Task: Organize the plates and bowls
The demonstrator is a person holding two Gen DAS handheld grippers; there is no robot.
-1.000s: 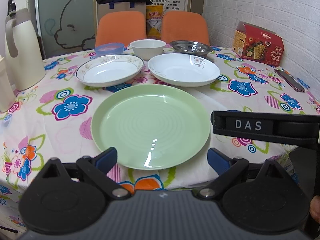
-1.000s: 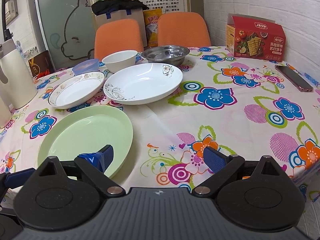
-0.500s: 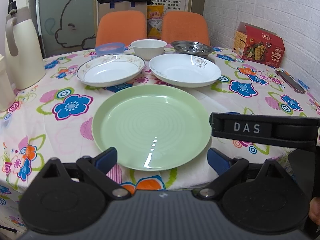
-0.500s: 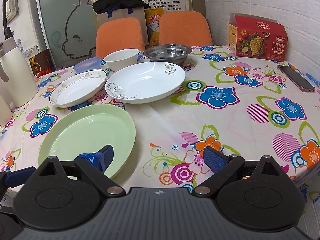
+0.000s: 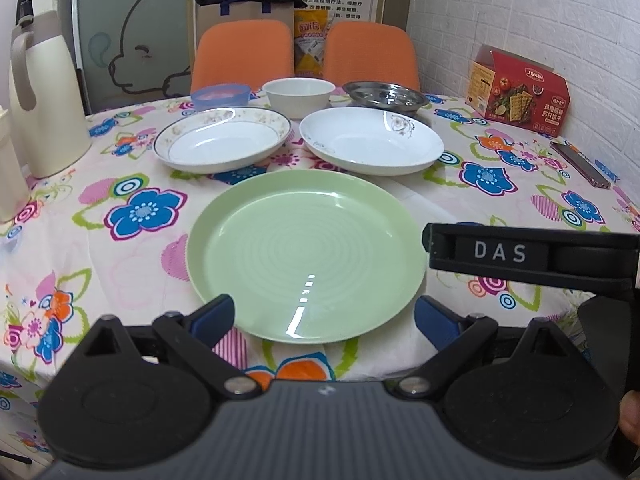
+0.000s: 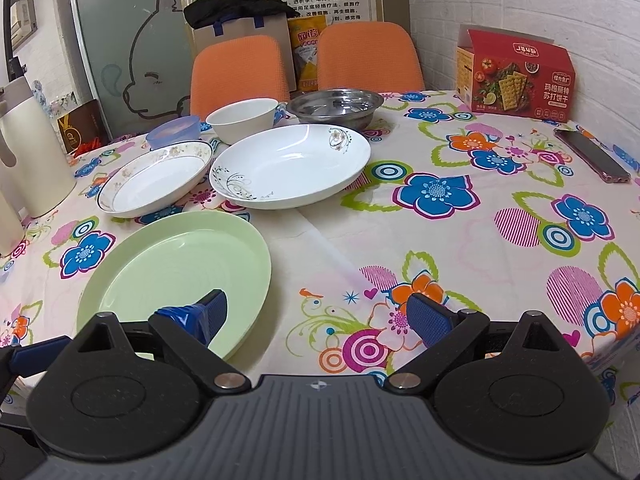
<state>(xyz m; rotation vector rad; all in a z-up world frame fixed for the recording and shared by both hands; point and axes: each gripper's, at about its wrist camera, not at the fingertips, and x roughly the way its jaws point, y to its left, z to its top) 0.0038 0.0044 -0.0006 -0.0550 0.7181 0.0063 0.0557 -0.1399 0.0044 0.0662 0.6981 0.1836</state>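
A light green plate [image 5: 306, 256] [image 6: 180, 276] lies at the table's near edge. Behind it sit a gold-rimmed white plate [image 5: 222, 142] [image 6: 156, 176] and a white plate with a flower print [image 5: 370, 140] [image 6: 292, 166]. Farther back stand a blue plastic bowl [image 5: 220, 95] [image 6: 174, 130], a white bowl [image 5: 300, 95] [image 6: 242, 118] and a steel bowl [image 5: 385, 95] [image 6: 336, 106]. My left gripper [image 5: 324, 318] is open, its fingers straddling the green plate's near rim. My right gripper [image 6: 320, 314] is open and empty, just right of the green plate.
A cream thermos jug [image 5: 44, 96] [image 6: 30, 152] stands at the left. A red cracker box [image 5: 518, 94] [image 6: 516, 74] and a phone [image 5: 582, 164] [image 6: 592, 156] lie at the right. Two orange chairs [image 5: 242, 56] stand behind the floral-cloth table [image 6: 460, 240].
Both grippers have risen and eased back a little, so the dishes sit slightly lower in each view. No dish has moved and both grippers stay open.
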